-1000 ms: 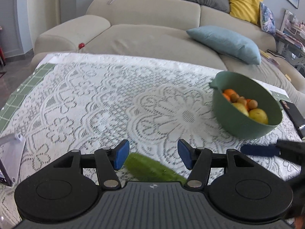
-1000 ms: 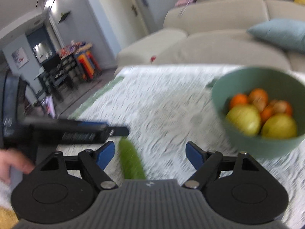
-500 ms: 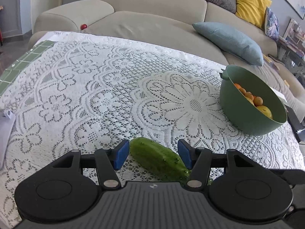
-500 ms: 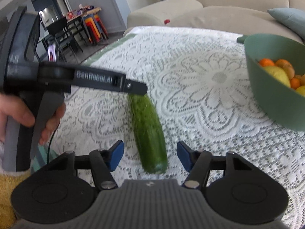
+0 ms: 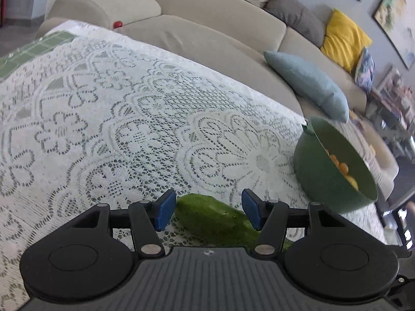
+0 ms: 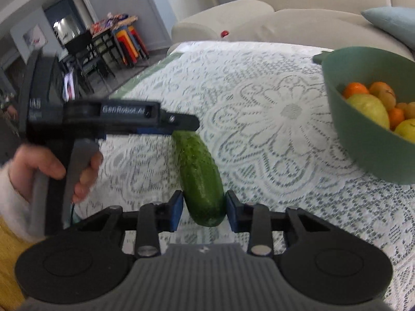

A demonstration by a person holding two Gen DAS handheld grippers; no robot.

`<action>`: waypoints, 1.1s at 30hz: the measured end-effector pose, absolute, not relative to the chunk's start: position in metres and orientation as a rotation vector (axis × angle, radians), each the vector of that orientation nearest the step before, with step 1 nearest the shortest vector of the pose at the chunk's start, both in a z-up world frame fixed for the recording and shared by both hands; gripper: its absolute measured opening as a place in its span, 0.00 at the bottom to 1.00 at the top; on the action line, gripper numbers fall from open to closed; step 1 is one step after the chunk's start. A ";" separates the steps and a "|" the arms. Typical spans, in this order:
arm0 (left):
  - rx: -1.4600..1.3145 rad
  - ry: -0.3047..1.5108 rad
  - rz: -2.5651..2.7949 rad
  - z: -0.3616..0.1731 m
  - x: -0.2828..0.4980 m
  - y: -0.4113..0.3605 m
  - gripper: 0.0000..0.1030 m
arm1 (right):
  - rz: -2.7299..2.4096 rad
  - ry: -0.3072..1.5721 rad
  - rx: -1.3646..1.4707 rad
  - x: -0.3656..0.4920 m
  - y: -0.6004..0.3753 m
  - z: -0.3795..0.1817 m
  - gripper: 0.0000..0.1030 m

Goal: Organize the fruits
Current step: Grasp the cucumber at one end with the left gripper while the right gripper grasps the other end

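Only the right wrist view shows the person's hand on the left gripper, whose jaws stand apart around the bumpy green cucumber on the white lace tablecloth. The right gripper has just been closing, pads clamped on the cucumber's near end, tilted downward beside the green fruit bowl.

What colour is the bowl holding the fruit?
The bowl is sage green, matte, seen best from the right wrist.

Right hand-held gripper jaws just closed onto cucumber; left hand-held gripper jaws apart, angled downward.
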State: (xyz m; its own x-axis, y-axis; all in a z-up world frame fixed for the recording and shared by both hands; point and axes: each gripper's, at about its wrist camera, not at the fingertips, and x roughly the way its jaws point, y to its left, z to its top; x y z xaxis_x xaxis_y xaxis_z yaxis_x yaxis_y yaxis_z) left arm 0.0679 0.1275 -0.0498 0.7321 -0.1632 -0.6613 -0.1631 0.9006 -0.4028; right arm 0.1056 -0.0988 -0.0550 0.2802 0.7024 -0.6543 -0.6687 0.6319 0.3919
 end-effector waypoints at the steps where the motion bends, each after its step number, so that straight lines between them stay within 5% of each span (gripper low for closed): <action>1: -0.481 0.753 0.000 -0.051 0.068 0.129 0.66 | 0.910 0.909 0.070 0.110 -0.102 -0.056 0.33; 11: -0.586 0.726 0.013 -0.064 0.076 0.132 0.68 | 0.812 1.042 0.439 0.153 -0.137 -0.082 0.36; 27: -0.586 0.697 0.046 -0.062 0.064 0.131 0.67 | 0.678 0.979 0.469 0.156 -0.142 -0.088 0.45; 33: -0.240 0.632 0.016 -0.042 0.050 0.100 0.69 | 0.721 0.955 0.334 0.150 -0.129 -0.078 0.57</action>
